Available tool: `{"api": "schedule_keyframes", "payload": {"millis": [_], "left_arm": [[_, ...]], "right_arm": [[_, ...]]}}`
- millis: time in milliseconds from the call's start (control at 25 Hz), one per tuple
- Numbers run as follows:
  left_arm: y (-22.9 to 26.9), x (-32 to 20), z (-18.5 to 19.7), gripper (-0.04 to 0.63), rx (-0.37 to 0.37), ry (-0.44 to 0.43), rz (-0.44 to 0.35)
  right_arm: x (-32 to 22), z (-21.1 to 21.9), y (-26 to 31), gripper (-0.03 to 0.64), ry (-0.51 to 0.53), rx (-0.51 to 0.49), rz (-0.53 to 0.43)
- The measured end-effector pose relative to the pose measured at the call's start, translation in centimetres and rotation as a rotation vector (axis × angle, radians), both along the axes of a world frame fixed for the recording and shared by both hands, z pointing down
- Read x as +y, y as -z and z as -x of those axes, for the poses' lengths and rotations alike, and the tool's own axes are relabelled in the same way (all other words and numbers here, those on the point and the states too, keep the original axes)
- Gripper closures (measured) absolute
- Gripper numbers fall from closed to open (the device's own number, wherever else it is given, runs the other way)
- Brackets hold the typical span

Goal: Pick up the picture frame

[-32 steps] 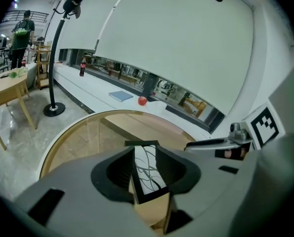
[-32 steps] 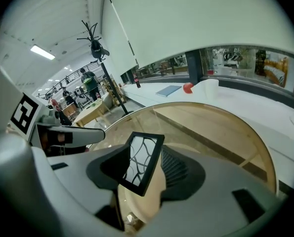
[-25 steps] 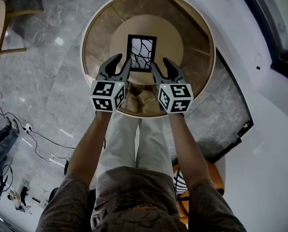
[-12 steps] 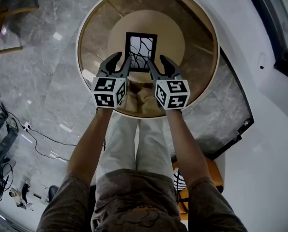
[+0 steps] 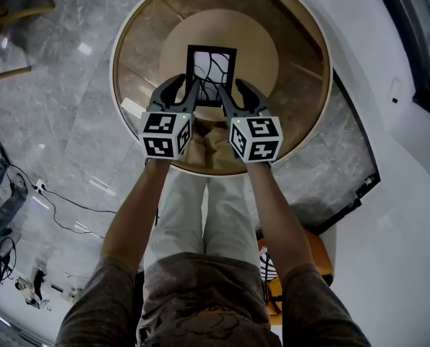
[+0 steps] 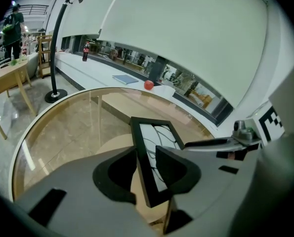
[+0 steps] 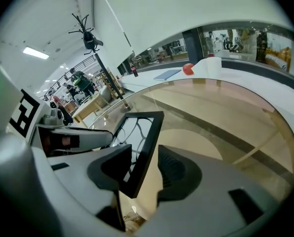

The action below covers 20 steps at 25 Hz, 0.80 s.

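Note:
A black picture frame [image 5: 212,74] with a white, black-lined picture lies on the round glass table [image 5: 128,27]. My left gripper [image 5: 186,85] straddles the frame's left edge near its near corner. In the left gripper view that edge of the frame [image 6: 154,132] runs between the jaws of the left gripper [image 6: 147,154], and I see no firm squeeze. My right gripper [image 5: 231,87] straddles the right edge. Its jaws are closing round the frame [image 7: 139,127], and a gap still shows beside the outer jaw of the right gripper [image 7: 146,154].
The person's legs show through the glass under the table. A white ledge behind the table carries a red ball [image 6: 148,85], a flat book [image 6: 125,79] and a bottle [image 6: 85,52]. A black coat stand [image 6: 55,58] rises at the left. Cables [image 5: 48,208] lie on the floor.
Both grippers have sunk a little onto the frame's near corners, so its side edges now sit deeper between the jaws. The frame has not moved.

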<state>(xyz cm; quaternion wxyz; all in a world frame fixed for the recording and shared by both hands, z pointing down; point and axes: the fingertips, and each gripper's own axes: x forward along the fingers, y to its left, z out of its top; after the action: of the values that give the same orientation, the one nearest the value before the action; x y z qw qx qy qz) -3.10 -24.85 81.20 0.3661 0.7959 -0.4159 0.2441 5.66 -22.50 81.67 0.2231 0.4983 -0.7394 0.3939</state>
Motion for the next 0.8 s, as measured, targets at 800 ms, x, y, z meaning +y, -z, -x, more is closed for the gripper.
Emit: {"api": "schedule_keyframes", "payload": {"millis": [800], "left_arm": [[-0.91,0.41,0.17,0.468,-0.005,0.024,0.035]], "right_arm": [[0.02,0.17,-0.37,0.477,-0.002,0.012,0.007]]}}
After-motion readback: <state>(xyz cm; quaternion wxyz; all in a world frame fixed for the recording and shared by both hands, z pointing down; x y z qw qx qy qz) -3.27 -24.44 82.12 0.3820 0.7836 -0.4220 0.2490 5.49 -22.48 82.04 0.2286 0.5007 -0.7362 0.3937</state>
